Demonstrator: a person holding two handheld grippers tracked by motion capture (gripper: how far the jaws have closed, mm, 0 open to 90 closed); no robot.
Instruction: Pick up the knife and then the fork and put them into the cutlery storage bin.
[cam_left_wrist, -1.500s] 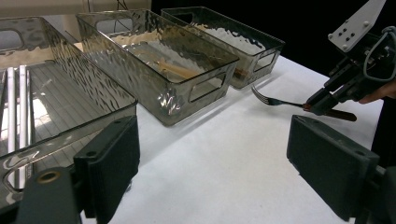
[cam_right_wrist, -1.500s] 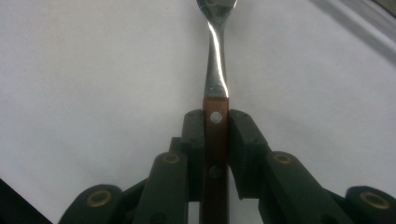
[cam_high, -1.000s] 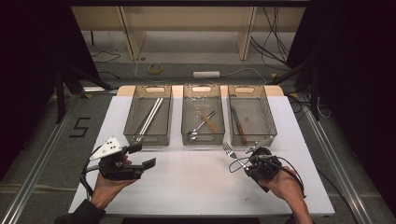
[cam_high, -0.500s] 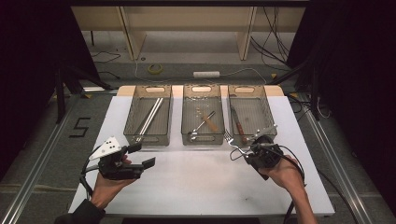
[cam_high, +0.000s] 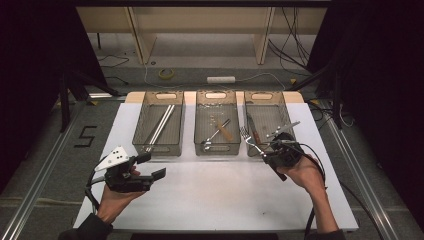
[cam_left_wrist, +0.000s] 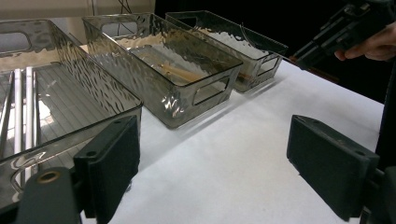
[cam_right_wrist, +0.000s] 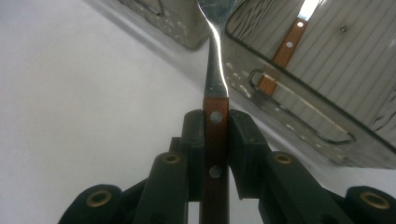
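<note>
The right gripper (cam_high: 263, 152) is clamped on a fork (cam_high: 248, 139) by its wooden handle, seen in the right gripper view with both pads tight on the riveted wood; the fork's (cam_right_wrist: 215, 74) neck rises out of the jaws and the tines are cut off by the top edge there; in the high view the tines point toward the near left corner of the right bin (cam_high: 267, 120), over the gap between it and the middle bin (cam_high: 216, 122), though whether they touch the rim is too small to tell; the right hand (cam_high: 306, 172) wraps the gripper body and hides most of it; inside the right bin lies a brown-handled utensil (cam_right_wrist: 282, 51), its far end cut off and its shape blurred by the rippled wall; the middle bin holds a spoon (cam_high: 216, 134) and a wooden piece, both small and hard to make out; the left bin (cam_high: 160, 125) holds long metal rods (cam_high: 161, 124), partly cut off at the frame edge in the left gripper view; the left gripper (cam_high: 155, 166) is spread wide and holds nothing, low over the white table (cam_high: 220, 200) near the left bin; the left hand (cam_high: 117, 192) grips it from below.
</note>
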